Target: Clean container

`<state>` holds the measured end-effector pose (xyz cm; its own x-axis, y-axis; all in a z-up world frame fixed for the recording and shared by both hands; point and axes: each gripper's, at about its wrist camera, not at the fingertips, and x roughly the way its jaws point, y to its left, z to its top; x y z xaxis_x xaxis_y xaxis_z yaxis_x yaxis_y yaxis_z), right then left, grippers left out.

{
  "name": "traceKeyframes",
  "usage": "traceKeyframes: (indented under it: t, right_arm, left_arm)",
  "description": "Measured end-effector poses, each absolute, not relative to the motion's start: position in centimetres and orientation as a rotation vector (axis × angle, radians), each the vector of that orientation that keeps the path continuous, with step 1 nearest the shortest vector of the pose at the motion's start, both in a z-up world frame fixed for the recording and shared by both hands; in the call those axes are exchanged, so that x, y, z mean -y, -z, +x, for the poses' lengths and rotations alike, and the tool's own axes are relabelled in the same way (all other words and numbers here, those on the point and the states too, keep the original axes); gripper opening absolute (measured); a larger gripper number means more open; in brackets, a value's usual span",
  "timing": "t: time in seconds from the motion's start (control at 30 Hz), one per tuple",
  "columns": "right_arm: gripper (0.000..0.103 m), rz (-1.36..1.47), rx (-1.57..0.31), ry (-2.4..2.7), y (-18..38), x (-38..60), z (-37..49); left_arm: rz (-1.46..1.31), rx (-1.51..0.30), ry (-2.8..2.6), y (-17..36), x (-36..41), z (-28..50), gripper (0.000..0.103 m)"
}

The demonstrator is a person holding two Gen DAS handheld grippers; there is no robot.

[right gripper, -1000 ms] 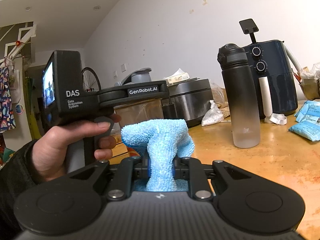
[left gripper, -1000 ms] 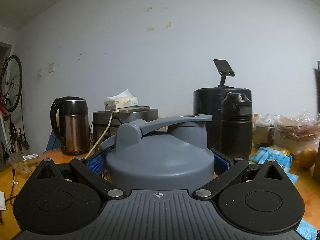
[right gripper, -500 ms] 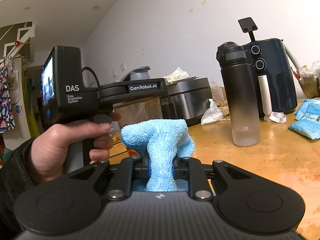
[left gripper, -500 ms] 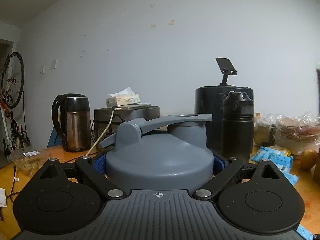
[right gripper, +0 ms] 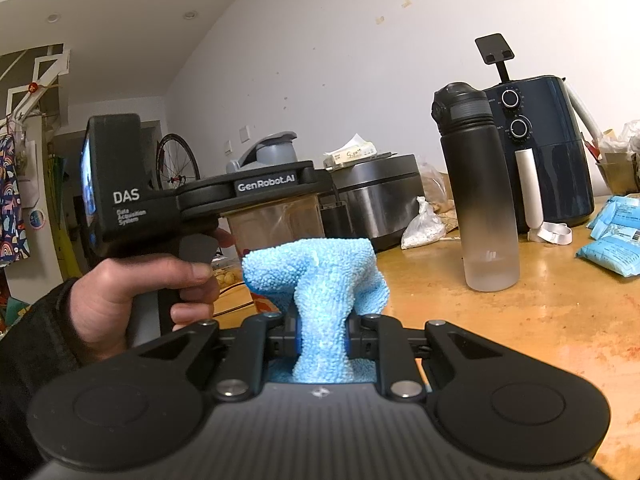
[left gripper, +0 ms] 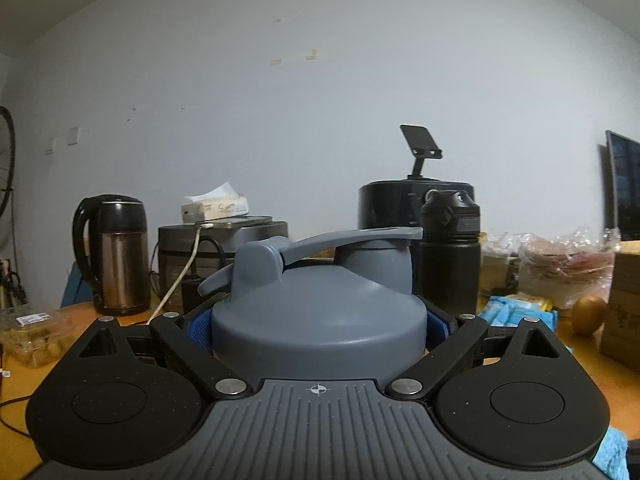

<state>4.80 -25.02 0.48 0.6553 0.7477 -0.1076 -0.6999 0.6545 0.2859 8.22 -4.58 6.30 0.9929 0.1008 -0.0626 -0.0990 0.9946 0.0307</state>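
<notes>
a: why is the container (left gripper: 318,320) clamped by the left gripper (left gripper: 318,322)?
b: it is steadied above the worktop (right gripper: 560,312); the cloth (right gripper: 320,280) is pinched in the right gripper (right gripper: 322,336) jaws for wiping.

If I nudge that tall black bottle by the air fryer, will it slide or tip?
The bottle is tall and narrow with a small base, so a high nudge would probably tip it. Its clear lower part looks empty, so probably light. Once down, its round body would likely roll on the table.
</notes>
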Motion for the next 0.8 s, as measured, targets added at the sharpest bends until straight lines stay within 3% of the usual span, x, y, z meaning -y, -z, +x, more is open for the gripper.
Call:
traceKeyframes:
  t: [0.8]
  right_arm:
    - [0.014,0.224,-0.225,-0.841,-0.6,24.5,5.1]
  left_arm:
    - [0.017,-0.045,0.224,-5.7,0.3,8.5,0.095]
